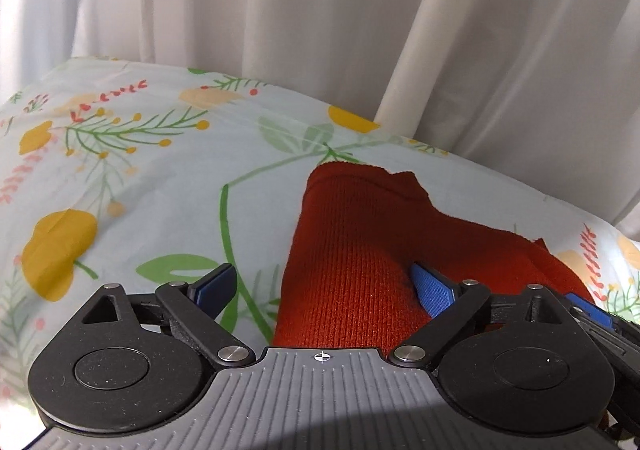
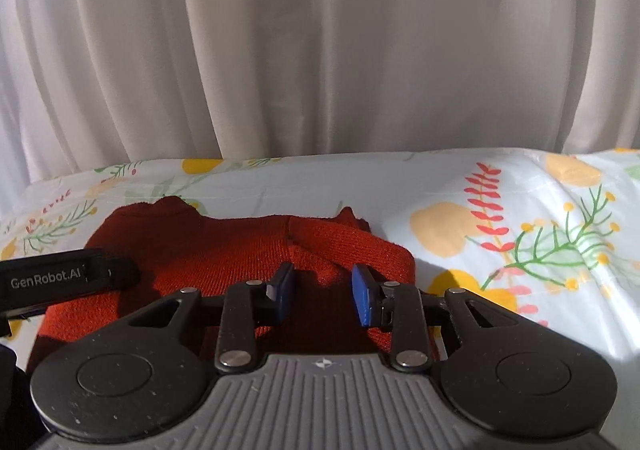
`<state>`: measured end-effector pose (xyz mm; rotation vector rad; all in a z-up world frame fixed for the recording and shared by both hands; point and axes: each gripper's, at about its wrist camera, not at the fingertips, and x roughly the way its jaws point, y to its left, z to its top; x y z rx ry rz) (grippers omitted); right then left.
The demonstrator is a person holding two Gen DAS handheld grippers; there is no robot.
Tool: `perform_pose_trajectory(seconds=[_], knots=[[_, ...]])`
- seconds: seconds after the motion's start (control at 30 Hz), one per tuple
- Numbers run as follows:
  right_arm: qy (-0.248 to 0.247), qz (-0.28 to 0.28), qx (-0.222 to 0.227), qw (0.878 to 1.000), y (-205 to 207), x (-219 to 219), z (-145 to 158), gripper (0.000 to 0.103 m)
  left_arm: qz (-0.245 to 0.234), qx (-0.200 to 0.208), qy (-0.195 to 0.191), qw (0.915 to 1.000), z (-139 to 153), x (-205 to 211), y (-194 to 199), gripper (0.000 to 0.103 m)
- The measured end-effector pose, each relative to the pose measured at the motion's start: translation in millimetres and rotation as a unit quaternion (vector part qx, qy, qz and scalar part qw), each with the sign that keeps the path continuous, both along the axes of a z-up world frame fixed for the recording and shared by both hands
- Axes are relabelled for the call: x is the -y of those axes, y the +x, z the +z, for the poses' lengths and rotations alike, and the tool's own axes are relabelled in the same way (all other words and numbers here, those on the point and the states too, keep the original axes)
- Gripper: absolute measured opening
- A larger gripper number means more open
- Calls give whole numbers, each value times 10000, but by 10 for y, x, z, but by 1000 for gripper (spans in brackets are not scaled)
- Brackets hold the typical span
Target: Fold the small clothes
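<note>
A rust-red knitted garment point(image 1: 352, 250) lies in a folded heap on a floral bedsheet point(image 1: 140, 178). My left gripper point(image 1: 324, 288) hovers over the garment's left edge with its jaws wide open; the right blue pad rests close to the knit and the left pad is over the sheet. In the right wrist view the same garment point(image 2: 200, 246) lies ahead. My right gripper point(image 2: 324, 294) stands over its right part, jaws partly open, with a raised fold of knit showing in the gap and neither pad pressing on it. The left gripper's black body point(image 2: 60, 278) crosses the garment's left side.
A white pleated curtain point(image 2: 320, 50) hangs right behind the bed's far edge. The floral sheet point(image 2: 520, 234) spreads out to the right of the garment, brightly sunlit and slightly wrinkled. More sheet lies left of the garment in the left wrist view.
</note>
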<state>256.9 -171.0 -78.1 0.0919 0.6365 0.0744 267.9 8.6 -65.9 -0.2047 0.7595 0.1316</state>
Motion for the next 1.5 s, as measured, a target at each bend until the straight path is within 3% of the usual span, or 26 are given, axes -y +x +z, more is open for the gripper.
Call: perform_pose_trajectory(seconds=[0.37, 0.47, 0.53, 0.6, 0.73, 0.9, 0.97, 1.07, 1.2, 1.37, 1.5], knots=[[-195, 78, -8, 9998, -5, -32, 21, 31, -168, 6, 47, 9998, 24, -47, -80, 100], [-246, 139, -168, 9995, -140, -6, 140, 40, -557, 14, 300, 9980, 103, -70, -308, 101], [-219, 223, -345, 9989, -328, 70, 223, 49, -637, -11, 314, 9975, 159, -82, -553, 101], [-219, 233, -670, 9972, -578, 140, 266, 66, -695, -21, 233, 9973, 185, -110, -855, 101], [-120, 303, -1009, 9944, -1159, 290, 298, 72, -765, -398, 187, 9961, 182, -117, -1365, 101], [204, 182, -2200, 9751, -1644, 359, 171, 83, -672, -1169, 513, 9895, 87, -74, -1738, 101], [122, 177, -2361, 9715, -1782, 308, 175, 88, -734, -1282, 449, 9880, 87, -86, -1808, 101], [-40, 211, -2310, 9727, -1895, 196, 253, 99, -895, -1363, 347, 9860, 137, -84, -1867, 103], [-220, 73, -2225, 9747, -1885, 115, 395, 99, -960, -1759, 417, 9788, 226, -80, -1833, 103], [-340, 96, -2173, 9755, -1850, 27, 540, 99, -830, -1592, 829, 9803, 397, -98, -1850, 103], [-573, 57, -2230, 9731, -1852, -61, 587, 99, -815, -1615, 797, 9803, 435, -117, -1852, 103]])
